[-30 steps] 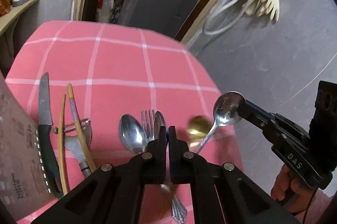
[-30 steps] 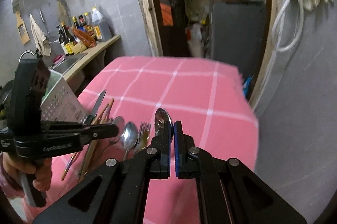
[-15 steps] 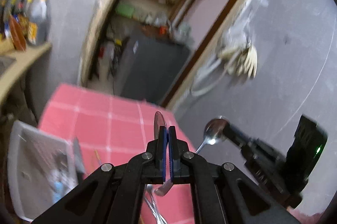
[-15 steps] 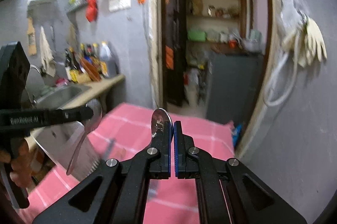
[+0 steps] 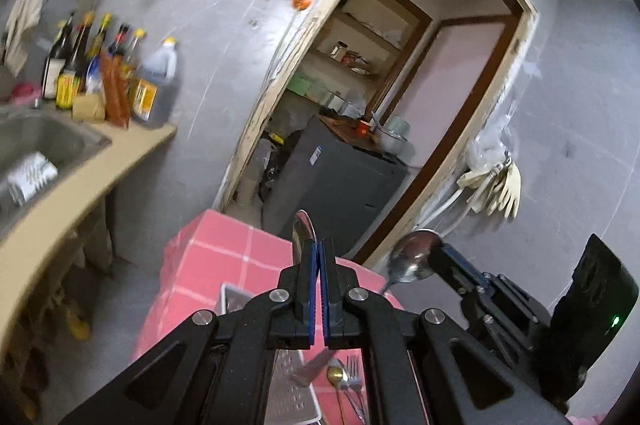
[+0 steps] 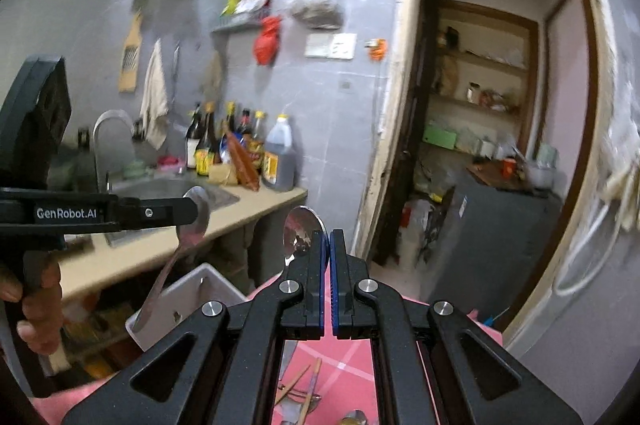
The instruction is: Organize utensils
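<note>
Left gripper (image 5: 321,253) is clamped on a steel spoon (image 5: 303,232); right gripper (image 6: 329,245) is clamped on a 2nd spoon (image 6: 301,229). Both are pinched at the bowl, handles hanging, above the pink-checked table (image 5: 224,245). Judged light, stiff and slick, so prone to pivoting. The white bin (image 6: 192,289) sits at the table's edge, with open air above it.
</note>
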Demonstrator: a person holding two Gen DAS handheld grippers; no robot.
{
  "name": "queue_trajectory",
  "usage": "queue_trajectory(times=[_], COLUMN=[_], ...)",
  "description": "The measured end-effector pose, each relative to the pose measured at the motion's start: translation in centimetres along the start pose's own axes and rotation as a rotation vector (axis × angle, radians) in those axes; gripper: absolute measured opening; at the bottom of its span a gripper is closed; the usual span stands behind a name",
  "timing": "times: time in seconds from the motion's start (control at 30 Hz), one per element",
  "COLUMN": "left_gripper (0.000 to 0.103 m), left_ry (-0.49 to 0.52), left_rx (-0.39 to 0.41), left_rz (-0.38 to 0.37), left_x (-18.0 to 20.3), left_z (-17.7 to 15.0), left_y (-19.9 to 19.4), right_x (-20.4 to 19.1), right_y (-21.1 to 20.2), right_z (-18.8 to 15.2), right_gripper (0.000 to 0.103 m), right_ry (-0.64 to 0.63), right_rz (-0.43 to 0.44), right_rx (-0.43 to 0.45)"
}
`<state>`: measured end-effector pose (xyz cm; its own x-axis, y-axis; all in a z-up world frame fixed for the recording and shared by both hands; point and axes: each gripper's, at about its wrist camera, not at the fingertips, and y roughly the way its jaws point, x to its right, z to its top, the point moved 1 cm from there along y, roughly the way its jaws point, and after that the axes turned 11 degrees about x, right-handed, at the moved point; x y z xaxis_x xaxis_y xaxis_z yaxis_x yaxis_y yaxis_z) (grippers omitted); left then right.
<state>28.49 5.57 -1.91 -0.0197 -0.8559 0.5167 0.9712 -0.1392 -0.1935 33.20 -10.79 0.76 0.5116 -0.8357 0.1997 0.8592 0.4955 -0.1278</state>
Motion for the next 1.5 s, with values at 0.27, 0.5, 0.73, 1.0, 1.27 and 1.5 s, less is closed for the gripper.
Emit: queue_trajectory(times=[0.27, 0.5, 0.73, 1.0, 1.27, 1.5], left_gripper=[0.003, 0.003, 0.003, 0.033, 0.077, 0.103], left_ry=[-0.117, -0.07, -0.045, -0.037, 0.097, 0.211], left_rx=[0.031, -0.012, -0.106, -0.114, -0.061, -0.052], left_rz=[-0.01, -0.024, -0.015, -0.003, 0.012, -0.018], left_x=[-2.0, -1.7, -2.3, -2.2, 1.5, 6.3], left_z=[-1.5, -2.3, -3.8, -3.3, -3.0, -4.5], left_y=[0.6, 1.0, -0.2, -2.1, -3.8, -3.6], right_x=[-1.5, -1.5, -0.7, 1.2, 6.6, 12.2], right_y=[0.1, 0.3, 0.7, -0.3, -5.2, -10.2], right_z=[-1.3, -2.0, -4.4, -6.6, -6.4, -8.1], right_gripper=[0.002, 0.003, 0.005, 0.022, 0.069, 0.102], right_ry=[-0.03, -0.002, 0.16, 0.345, 0.463, 0.536], right_rz=[0.01, 0.037, 0.155, 0.198, 0.02, -0.114], right_rx=[-0.068, -0.09, -0.171, -0.19, -0.113, -0.091])
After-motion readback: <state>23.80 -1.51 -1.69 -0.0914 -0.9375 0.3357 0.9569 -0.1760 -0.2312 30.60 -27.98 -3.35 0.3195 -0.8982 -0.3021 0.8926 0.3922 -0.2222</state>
